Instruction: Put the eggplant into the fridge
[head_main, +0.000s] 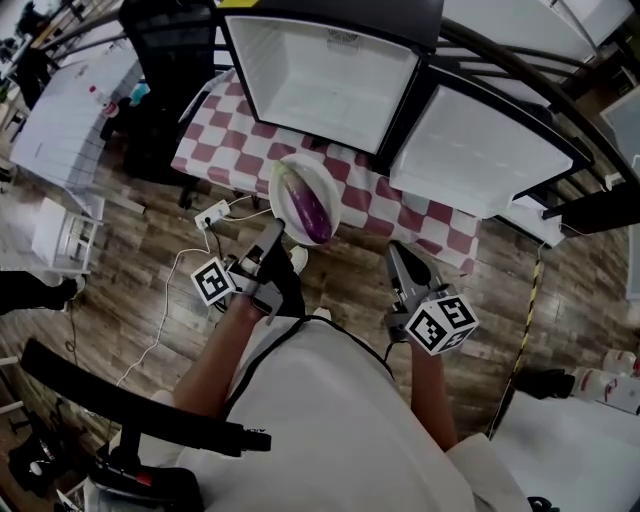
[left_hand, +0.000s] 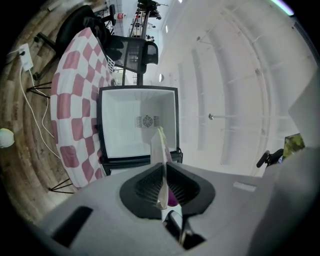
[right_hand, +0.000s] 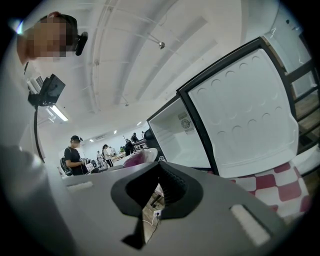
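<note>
My left gripper (head_main: 276, 235) pinches the near rim of the white plate (head_main: 318, 177) carrying the eggplant (head_main: 308, 208), near the open fridge (head_main: 320, 85). My right gripper (head_main: 399, 258) is pressed together, empty.

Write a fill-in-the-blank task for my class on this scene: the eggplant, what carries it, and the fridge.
1. The eggplant lies on a white ____.
2. The left gripper has its jaws shut on the ____ of the plate.
3. The door of the fridge stands ____.

Missing words: plate; rim; open.
</note>
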